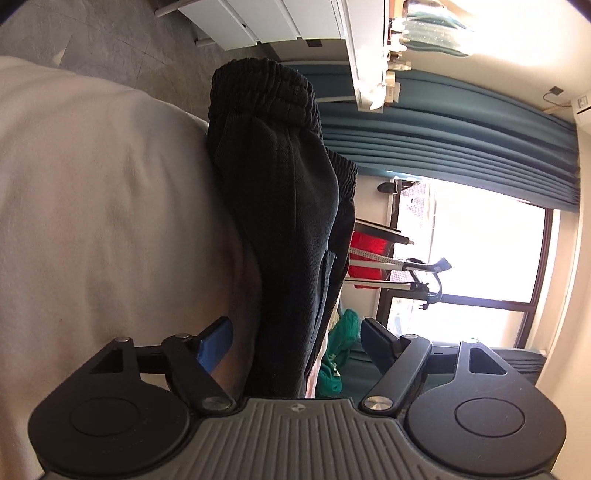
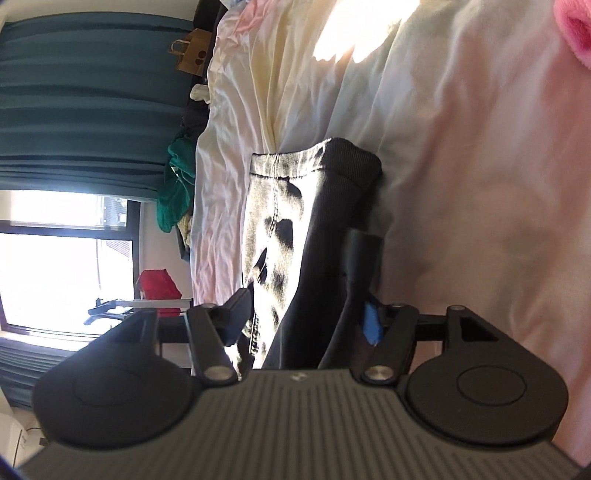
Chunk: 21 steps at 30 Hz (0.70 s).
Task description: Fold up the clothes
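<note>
A black garment with an elastic ribbed waistband [image 1: 280, 206] lies folded on the pale bedsheet [image 1: 92, 206]. My left gripper [image 1: 297, 343] is open, its fingers standing on either side of the folded black cloth, which runs between them. In the right wrist view the same black garment [image 2: 317, 229] shows its hem end, partly sunlit. My right gripper [image 2: 306, 314] is open too, with the cloth between its fingers. Whether either gripper's pads touch the cloth is hard to tell.
Both views are rolled sideways. The bed carries a rumpled white and pink sheet [image 2: 461, 166]. A green garment [image 2: 177, 184] and a paper bag [image 2: 192, 51] lie at the bed's far end. Teal curtains [image 1: 461, 140], a bright window, a red item [image 1: 369, 254] and white drawers [image 1: 266, 22] stand beyond.
</note>
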Tool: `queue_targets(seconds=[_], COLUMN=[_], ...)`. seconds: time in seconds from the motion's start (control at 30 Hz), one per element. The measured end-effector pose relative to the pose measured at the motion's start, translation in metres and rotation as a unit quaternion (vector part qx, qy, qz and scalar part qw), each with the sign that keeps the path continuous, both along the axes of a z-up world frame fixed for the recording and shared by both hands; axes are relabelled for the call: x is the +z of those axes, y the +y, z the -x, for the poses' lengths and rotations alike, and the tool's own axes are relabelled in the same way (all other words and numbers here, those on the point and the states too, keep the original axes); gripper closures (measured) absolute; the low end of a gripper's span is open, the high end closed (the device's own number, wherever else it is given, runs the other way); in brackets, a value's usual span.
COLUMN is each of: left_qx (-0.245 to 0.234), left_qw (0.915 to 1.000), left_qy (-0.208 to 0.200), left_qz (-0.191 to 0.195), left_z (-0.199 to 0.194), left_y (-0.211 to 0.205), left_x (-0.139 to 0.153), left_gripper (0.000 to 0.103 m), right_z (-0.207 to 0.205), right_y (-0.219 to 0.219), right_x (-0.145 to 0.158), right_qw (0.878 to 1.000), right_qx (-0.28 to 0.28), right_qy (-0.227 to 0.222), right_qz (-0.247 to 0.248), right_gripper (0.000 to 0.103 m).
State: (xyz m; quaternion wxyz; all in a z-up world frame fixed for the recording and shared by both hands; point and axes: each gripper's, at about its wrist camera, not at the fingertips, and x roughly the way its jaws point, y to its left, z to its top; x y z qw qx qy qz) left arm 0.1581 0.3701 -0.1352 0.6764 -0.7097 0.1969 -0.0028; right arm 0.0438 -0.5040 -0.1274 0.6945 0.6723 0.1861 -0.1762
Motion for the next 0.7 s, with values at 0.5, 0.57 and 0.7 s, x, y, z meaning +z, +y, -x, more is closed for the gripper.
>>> queue_targets(seconds=[0.5,0.57,0.7], left_qx=[0.006,0.033,0.102], left_qw=[0.9999,0.9994,0.9943], left_qy=[-0.014,-0.010,0.002], left_qz=[0.007,-0.007,-0.032], left_z=[-0.026,-0.029,-0.033], left_y=[-0.008,-0.010,-0.014], left_x=[-0.034,-0.033,-0.028], left_gripper=[0.028,0.032,0.044], right_z=[-0.044,-0.046,-0.049], right_y=[0.001,-0.002,-0.005], right_x=[-0.017,-0.015,-0.009], right_qw=[0.999,0.999,0.997], right_qx=[0.047,0.036,0.037], right_qy=[0.008,0.015,0.024], right_qz=[0.001,0.021,0.065], right_gripper=[0.040,0.053,0.091])
